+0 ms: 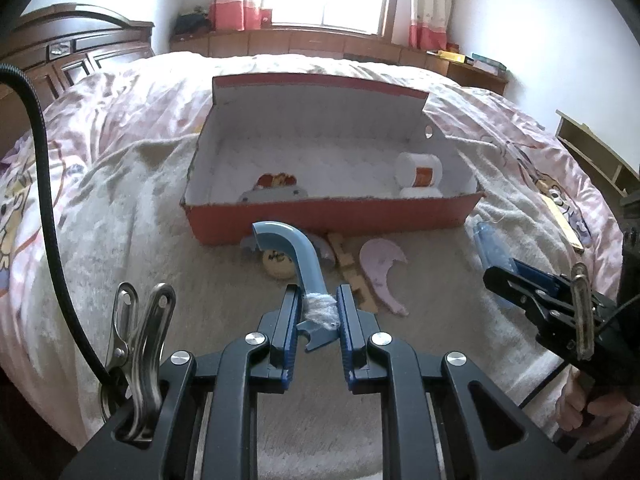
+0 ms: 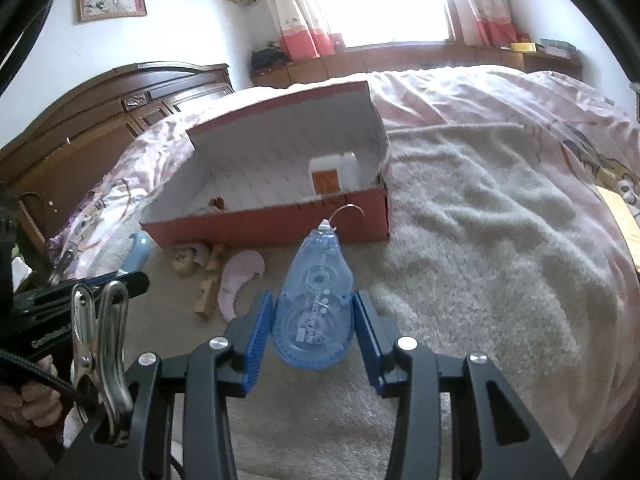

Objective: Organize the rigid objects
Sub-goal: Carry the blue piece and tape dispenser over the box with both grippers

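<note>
My left gripper (image 1: 318, 292) is shut on the lower end of a curved light-blue plastic handle (image 1: 296, 252) with a tuft of fluff on it. The handle stands up in front of the red cardboard box (image 1: 332, 216). My right gripper (image 2: 312, 296) is shut on a clear blue correction-tape dispenser (image 2: 314, 276), held off the blanket with its tip pointing at the box's front wall (image 2: 272, 224). In the left wrist view the right gripper (image 1: 508, 280) and the dispenser (image 1: 488, 246) show at the right. Inside the box lie a white bottle with an orange label (image 1: 420, 174) and a grey item (image 1: 276, 190).
On the fluffy blanket before the box lie a round beige piece (image 1: 276, 264), a wooden strip (image 1: 352, 268) and a pink crescent (image 1: 384, 268). A person's hand (image 1: 592, 412) holds the right gripper. A wooden headboard (image 2: 100, 120) stands at the left, and a window ledge lies beyond the bed.
</note>
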{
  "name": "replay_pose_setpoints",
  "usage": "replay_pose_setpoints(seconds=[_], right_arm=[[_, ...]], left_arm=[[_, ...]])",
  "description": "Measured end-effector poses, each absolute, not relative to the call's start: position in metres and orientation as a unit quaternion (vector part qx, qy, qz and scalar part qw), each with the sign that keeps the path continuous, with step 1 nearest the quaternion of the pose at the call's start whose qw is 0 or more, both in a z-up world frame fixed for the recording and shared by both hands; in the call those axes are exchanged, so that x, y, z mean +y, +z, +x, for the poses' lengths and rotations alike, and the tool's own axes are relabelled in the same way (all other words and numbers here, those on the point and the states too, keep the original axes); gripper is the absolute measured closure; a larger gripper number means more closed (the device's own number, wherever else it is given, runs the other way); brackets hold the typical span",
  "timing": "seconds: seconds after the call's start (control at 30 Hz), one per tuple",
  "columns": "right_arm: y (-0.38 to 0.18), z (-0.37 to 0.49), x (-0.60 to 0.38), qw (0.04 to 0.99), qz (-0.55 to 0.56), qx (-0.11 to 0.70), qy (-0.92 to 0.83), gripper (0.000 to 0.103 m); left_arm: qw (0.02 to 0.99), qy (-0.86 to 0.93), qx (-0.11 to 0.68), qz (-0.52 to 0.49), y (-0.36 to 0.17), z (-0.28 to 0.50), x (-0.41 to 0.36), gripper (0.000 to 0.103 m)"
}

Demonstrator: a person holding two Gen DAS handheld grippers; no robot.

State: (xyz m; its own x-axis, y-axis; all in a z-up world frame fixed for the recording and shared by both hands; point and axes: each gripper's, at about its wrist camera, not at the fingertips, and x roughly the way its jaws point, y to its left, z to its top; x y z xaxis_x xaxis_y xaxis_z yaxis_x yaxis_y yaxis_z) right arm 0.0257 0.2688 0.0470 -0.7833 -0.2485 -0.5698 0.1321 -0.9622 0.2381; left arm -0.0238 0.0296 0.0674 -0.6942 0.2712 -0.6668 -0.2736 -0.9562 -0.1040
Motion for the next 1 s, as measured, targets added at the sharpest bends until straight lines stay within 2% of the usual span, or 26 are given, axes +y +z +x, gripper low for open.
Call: replay_pose_setpoints(seconds=[1.0], right_arm=[[0.099,-0.033,0.258,0.129,0.272,-0.075,-0.951,0.060]], left_arm=[[0.164,0.940,0.024,-0.297,0.118,-0.087,0.060,0.084]])
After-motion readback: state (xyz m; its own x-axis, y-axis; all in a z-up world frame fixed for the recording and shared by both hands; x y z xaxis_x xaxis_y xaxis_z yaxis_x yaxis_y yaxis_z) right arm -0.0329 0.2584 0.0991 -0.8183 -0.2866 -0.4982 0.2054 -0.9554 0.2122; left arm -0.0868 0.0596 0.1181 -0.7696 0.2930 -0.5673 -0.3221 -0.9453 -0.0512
